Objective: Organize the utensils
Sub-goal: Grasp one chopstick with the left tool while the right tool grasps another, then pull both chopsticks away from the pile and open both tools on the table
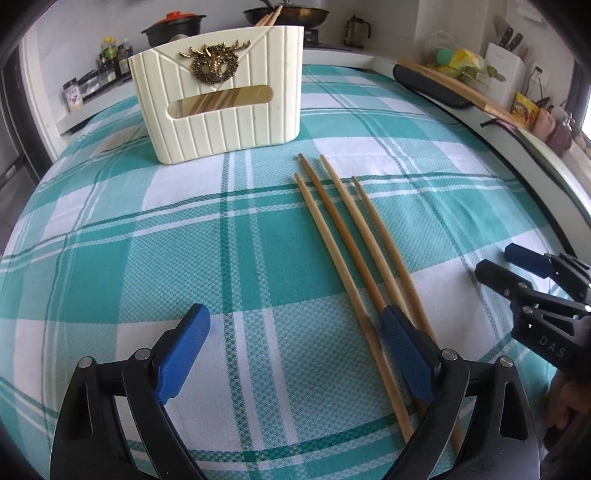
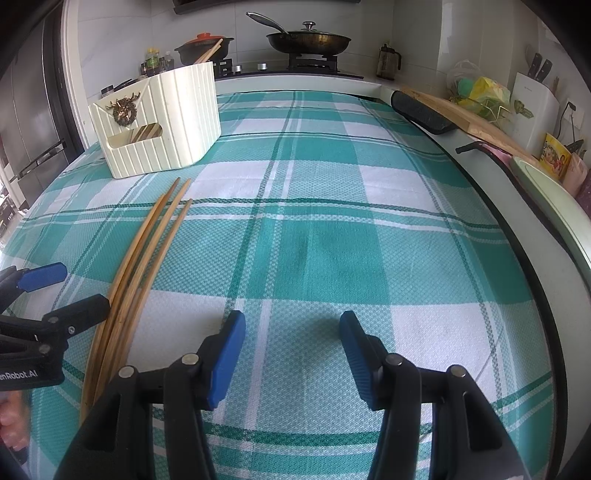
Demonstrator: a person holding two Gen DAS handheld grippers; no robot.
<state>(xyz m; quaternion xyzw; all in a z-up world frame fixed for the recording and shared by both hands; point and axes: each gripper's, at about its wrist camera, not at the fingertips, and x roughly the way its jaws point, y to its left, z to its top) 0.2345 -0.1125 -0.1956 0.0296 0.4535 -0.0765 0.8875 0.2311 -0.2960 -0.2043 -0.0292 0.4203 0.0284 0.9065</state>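
Observation:
Several loose wooden chopsticks [image 1: 343, 236] lie side by side on the green-and-white checked cloth [image 1: 147, 229], pointing toward a cream ribbed holder [image 1: 221, 99] with a gold deer emblem. More chopsticks [image 1: 269, 18] stick out of the holder's top. My left gripper [image 1: 295, 350] is open wide; its right finger [image 1: 406, 354] sits over the near ends of the loose chopsticks. In the right wrist view, my right gripper [image 2: 293, 350] stands open over bare cloth, with the chopsticks [image 2: 147, 258] to its left and the left gripper [image 2: 66, 291] beyond them. The holder [image 2: 159, 122] is at far left.
A stove behind the table carries a frying pan [image 2: 308, 40] and a black pot with a red lid [image 2: 203, 44]. Bottles [image 1: 110, 59] stand at back left. A black pad [image 2: 421, 110], wooden board [image 2: 472, 118] and knife block [image 2: 532, 107] line the right counter.

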